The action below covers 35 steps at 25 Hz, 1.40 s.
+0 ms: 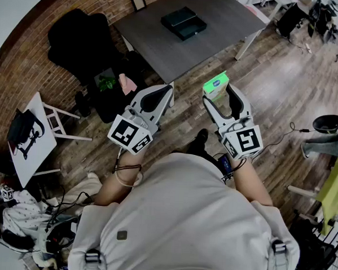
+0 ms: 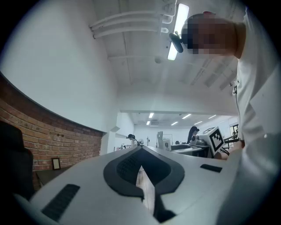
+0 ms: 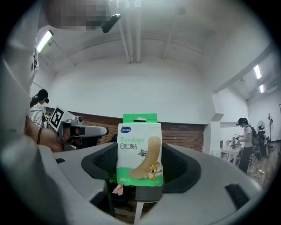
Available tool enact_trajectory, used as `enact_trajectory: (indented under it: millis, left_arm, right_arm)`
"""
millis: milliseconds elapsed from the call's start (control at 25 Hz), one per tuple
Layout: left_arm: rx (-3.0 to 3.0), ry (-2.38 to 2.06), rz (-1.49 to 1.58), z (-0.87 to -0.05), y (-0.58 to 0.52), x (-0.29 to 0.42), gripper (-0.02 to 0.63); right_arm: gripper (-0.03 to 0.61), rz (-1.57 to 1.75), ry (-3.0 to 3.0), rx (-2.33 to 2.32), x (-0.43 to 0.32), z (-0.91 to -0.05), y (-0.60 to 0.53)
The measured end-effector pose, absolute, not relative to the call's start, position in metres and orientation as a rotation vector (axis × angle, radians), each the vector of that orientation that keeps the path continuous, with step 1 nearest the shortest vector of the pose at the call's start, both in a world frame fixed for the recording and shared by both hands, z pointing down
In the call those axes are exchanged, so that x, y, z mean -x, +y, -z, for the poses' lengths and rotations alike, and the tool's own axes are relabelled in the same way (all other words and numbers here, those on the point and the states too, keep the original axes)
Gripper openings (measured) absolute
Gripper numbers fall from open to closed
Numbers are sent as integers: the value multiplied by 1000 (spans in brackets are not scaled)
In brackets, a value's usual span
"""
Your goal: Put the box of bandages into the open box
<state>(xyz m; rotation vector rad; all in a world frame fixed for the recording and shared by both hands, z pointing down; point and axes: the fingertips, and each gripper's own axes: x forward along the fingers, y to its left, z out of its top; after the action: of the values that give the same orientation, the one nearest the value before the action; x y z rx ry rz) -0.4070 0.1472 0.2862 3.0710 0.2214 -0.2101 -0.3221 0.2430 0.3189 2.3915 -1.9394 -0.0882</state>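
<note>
Grips the box of bandages [image 3: 139, 149] upright between the wide-set fingers of the right gripper [image 1: 218, 93], lifted clear, likely for travel to the open box [image 1: 183, 22] on the worktop [image 1: 156, 46], well ahead of those fingers. Holds the left gripper [image 1: 170, 91] fingers pressed together, empty, apparently unneeded.

The box of bandages [image 3: 139, 149] reads "Bandage", "创口贴" beneath it, and "26" near its bottom.

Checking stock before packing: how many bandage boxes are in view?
1. The box of bandages is clamped in the right gripper, in mid-air. Others may hide inside the open box on the table.
</note>
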Motion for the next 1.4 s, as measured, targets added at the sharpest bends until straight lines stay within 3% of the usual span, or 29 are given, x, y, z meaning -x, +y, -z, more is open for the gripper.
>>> enact_trajectory:
  millis: [640, 1400]
  left_arm:
    - [-3069, 162, 153, -299, 142, 325, 15]
    - [-3037, 111, 138, -309, 133, 99, 15]
  right_arm:
    - [301, 52, -1949, -2416, 243, -331, 237]
    - [301, -17, -2016, -2373, 37, -339, 218]
